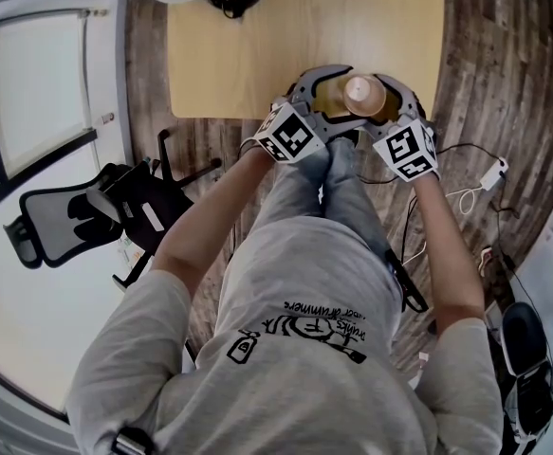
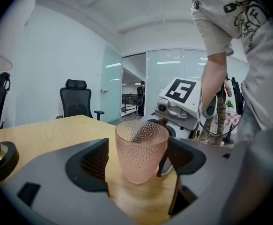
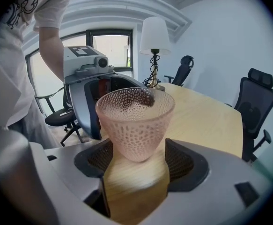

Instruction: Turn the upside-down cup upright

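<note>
- The pink cup (image 2: 141, 150) stands mouth-up on the wooden table (image 3: 206, 118).
- The left gripper (image 2: 138, 162) and right gripper (image 3: 137, 162) flank it, jaws spread.
- A lamp (image 3: 154, 37) and an office chair (image 3: 255, 102) stand beyond.

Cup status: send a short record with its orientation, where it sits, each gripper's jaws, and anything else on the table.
cup: upright, mouth up, pink dimpled glass
position: standing on the wooden table, close to its near edge, between both grippers
left gripper: jaws apart, one on each side of the cup; a gap shows at one pad
right gripper: jaws apart around the cup's base
task state: cup already upright
other: lamp at the table's far end
</note>
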`<state>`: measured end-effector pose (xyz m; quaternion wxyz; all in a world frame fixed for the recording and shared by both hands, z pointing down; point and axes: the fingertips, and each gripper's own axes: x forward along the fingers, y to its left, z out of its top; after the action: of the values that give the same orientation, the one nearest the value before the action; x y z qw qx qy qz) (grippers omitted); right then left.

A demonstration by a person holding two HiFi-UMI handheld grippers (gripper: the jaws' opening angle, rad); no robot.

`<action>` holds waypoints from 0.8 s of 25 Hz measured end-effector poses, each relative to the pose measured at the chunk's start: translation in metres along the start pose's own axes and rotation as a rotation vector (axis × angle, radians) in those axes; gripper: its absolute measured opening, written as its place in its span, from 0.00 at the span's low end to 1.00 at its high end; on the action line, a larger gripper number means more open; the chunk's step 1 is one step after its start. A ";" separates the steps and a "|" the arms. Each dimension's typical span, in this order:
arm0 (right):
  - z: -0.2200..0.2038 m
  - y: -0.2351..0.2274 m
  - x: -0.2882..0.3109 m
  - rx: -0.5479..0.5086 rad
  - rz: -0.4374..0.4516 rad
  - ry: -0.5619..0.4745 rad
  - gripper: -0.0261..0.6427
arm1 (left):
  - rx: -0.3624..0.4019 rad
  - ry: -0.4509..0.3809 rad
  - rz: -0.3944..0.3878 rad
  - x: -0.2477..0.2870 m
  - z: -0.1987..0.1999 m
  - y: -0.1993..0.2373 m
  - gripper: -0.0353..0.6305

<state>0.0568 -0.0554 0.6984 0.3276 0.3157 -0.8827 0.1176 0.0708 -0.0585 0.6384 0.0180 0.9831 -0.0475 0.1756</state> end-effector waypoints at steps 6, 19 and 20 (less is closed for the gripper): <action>-0.010 0.000 -0.022 0.031 0.008 0.009 0.52 | -0.057 -0.012 0.031 -0.019 0.001 0.005 0.63; 0.078 -0.003 -0.118 0.256 -0.080 -0.174 0.22 | -0.189 -0.091 0.067 -0.085 0.086 -0.007 0.35; 0.087 -0.001 -0.126 0.269 -0.089 -0.196 0.19 | -0.203 -0.110 0.071 -0.091 0.096 -0.007 0.27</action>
<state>0.0870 -0.0315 0.5498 0.1995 0.4057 -0.8718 0.1888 0.0195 -0.0485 0.5170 0.1084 0.9821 -0.1009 0.1160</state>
